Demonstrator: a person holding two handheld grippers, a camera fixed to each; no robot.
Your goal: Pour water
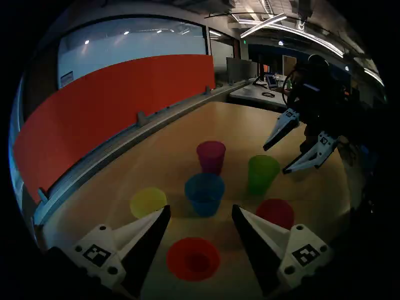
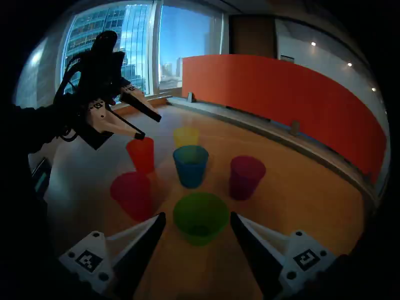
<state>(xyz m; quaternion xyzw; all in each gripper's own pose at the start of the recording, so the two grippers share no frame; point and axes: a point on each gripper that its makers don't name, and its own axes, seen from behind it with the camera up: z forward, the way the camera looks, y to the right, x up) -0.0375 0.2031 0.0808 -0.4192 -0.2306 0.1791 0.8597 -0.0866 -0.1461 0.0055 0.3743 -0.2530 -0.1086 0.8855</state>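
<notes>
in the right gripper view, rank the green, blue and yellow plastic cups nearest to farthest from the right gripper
1. green translucent plastic cup: centre, just ahead of the right gripper
2. blue translucent plastic cup: centre, behind the green one
3. yellow translucent plastic cup: farthest back, behind the blue one

Both views look down across the table (image 1: 165, 145) from opposite edges, close above, facing each other; they share the cluster of cups (image 1: 205, 192).
</notes>
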